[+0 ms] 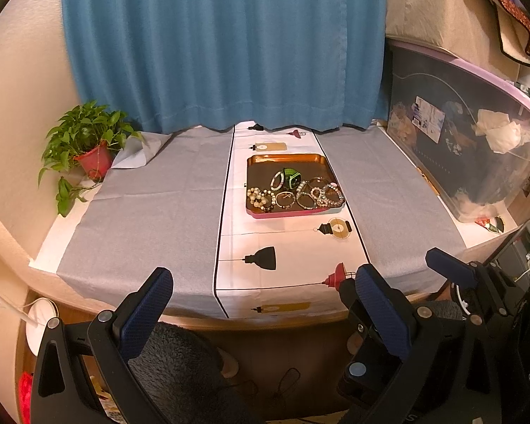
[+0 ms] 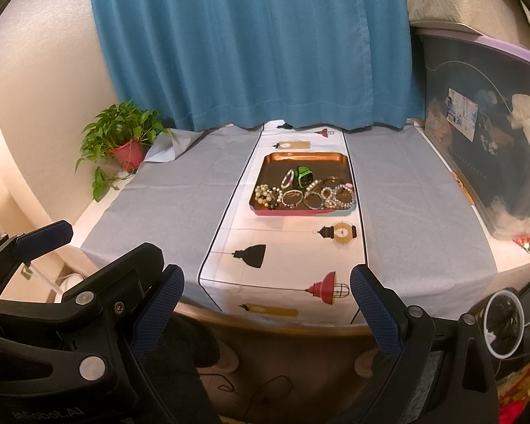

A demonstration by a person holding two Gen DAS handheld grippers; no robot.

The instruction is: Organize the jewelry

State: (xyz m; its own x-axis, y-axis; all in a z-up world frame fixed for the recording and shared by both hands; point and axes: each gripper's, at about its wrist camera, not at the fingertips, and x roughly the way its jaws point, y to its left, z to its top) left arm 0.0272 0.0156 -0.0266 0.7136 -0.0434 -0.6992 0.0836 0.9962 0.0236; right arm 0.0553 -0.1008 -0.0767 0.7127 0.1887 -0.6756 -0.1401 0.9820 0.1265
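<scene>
A copper-coloured tray (image 1: 286, 158) (image 2: 304, 157) with a pink rim sits mid-table on a white runner printed with lamps. In it lie several beaded bracelets (image 1: 296, 198) (image 2: 307, 196), a pearl cluster (image 1: 258, 198) (image 2: 265, 192) at the left and a green watch (image 1: 292, 177) (image 2: 304, 176). My left gripper (image 1: 265, 304) is open and empty, held before the table's front edge. My right gripper (image 2: 266, 302) is open and empty at the same distance. One right finger (image 1: 448, 268) shows in the left wrist view, and one left finger (image 2: 46, 236) in the right wrist view.
A potted green plant (image 1: 88, 145) (image 2: 123, 137) stands at the back left. A blue curtain (image 1: 222, 46) hangs behind. A large clear storage bin (image 1: 470, 134) (image 2: 487, 134) lines the right side. Grey cloth (image 1: 152, 205) covers the table on both sides of the runner.
</scene>
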